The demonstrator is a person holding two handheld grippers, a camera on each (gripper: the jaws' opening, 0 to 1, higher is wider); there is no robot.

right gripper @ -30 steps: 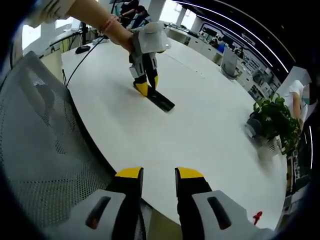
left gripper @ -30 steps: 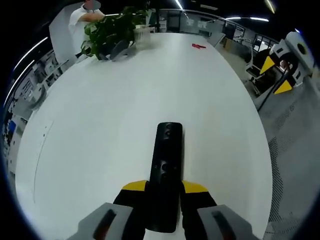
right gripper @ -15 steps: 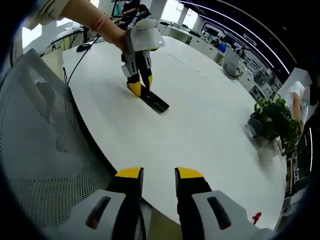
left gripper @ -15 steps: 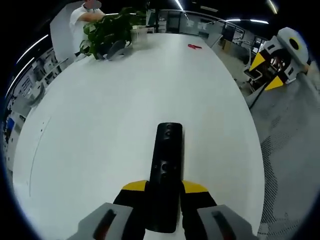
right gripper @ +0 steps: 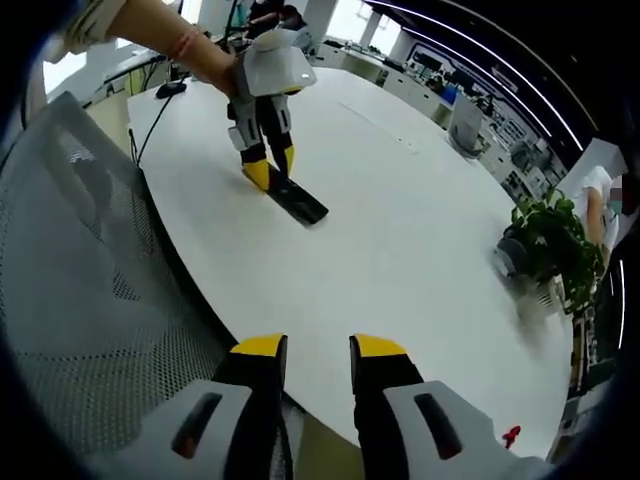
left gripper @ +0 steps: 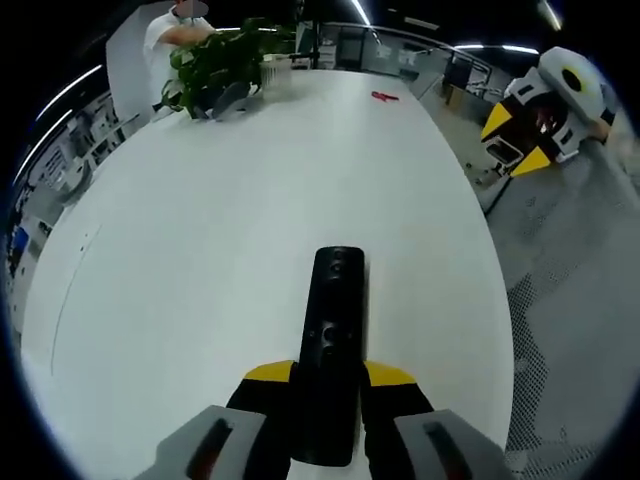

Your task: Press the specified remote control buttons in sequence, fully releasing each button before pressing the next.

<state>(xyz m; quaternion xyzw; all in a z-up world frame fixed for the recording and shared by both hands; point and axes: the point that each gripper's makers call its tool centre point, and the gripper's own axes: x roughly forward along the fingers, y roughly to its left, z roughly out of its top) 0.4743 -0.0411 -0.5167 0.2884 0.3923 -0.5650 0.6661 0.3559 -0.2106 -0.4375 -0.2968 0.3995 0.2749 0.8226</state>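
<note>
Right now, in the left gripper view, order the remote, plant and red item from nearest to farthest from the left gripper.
1. Remote: between the left gripper's jaws.
2. Plant and red item: both at the table's far end, plant left, red item right; too close to call.

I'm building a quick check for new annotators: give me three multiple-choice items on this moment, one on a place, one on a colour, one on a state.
1. Where does the long black remote control lie?
A. on the white oval table
B. on the grey mesh chair
C. beside the potted plant

2. What colour are the jaw tips of the left gripper?
A. red
B. yellow
C. blue

3. How does the right gripper stand?
A. shut on the remote
B. shut on a cable
C. open, holding nothing

Answers: 1 A, the remote rests flat on the tabletop. 2 B, yellow tips flank the remote. 3 C, a gap shows between its jaws, off the table's edge.
</note>
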